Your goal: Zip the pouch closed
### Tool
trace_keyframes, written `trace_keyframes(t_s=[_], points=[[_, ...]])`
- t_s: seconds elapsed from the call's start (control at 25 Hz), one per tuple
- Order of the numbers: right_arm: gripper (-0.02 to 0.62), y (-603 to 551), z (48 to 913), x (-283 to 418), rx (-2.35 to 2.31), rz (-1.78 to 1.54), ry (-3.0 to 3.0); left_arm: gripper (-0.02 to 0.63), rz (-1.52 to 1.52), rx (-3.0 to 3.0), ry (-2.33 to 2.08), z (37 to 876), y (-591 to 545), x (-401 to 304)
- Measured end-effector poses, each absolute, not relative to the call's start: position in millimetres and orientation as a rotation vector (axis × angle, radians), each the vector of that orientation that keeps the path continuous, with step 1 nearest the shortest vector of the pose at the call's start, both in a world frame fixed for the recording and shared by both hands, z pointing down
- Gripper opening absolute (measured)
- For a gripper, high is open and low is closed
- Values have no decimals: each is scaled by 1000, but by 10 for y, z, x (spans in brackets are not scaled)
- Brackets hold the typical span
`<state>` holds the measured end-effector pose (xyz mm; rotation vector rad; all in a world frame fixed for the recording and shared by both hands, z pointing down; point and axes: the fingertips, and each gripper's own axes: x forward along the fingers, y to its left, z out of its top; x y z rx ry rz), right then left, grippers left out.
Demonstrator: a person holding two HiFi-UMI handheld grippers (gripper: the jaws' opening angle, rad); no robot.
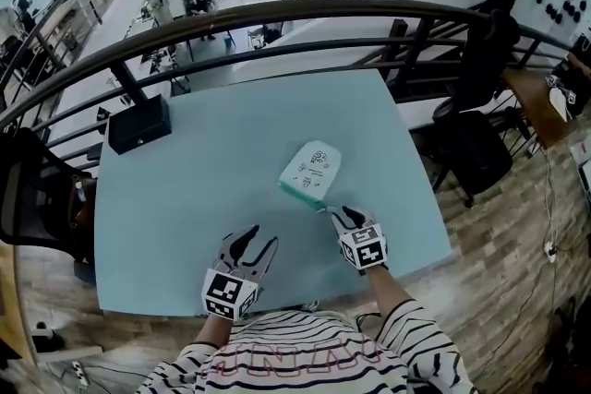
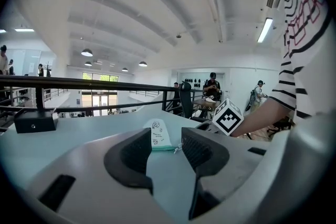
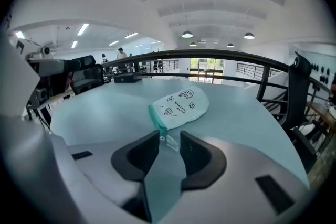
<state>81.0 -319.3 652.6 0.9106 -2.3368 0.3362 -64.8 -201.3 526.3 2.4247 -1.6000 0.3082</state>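
A pale mint pouch [image 1: 311, 173] with small printed drawings and a green zipper edge lies flat on the light blue table [image 1: 175, 217], right of the middle. My right gripper [image 1: 342, 215] sits at the pouch's near corner, open. In the right gripper view, the clear zipper pull [image 3: 169, 141] lies between the jaw tips of my right gripper [image 3: 169, 145], and the pads do not press on it; the pouch [image 3: 179, 106] is just beyond. My left gripper [image 1: 251, 243] stands open over bare table, near and to the left. The pouch [image 2: 159, 135] shows ahead between the jaws of my left gripper [image 2: 167, 145].
A black box [image 1: 139, 124] stands at the table's far left corner. A dark curved railing [image 1: 277, 12] runs just behind the table. Dark chairs stand at the left [image 1: 37, 189] and right [image 1: 476, 152]. The table's near edge is close to my body.
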Motion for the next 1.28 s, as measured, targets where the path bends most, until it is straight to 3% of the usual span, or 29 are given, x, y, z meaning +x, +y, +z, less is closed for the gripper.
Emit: trace_keyframes(t_s=[0.6,0.84,1.28], points=[[137,-3349,7083,550,547,141,-2247,169,356,2330,-1697,5394,-1954,-706],[49,-3268,7066,521,546,176,-2287,169,367,2322,-1687,5423,-1959,-667],[37,-3089,6605,444,581,297,-2412,169,459,2403,-1589,5632,-2092,-480]])
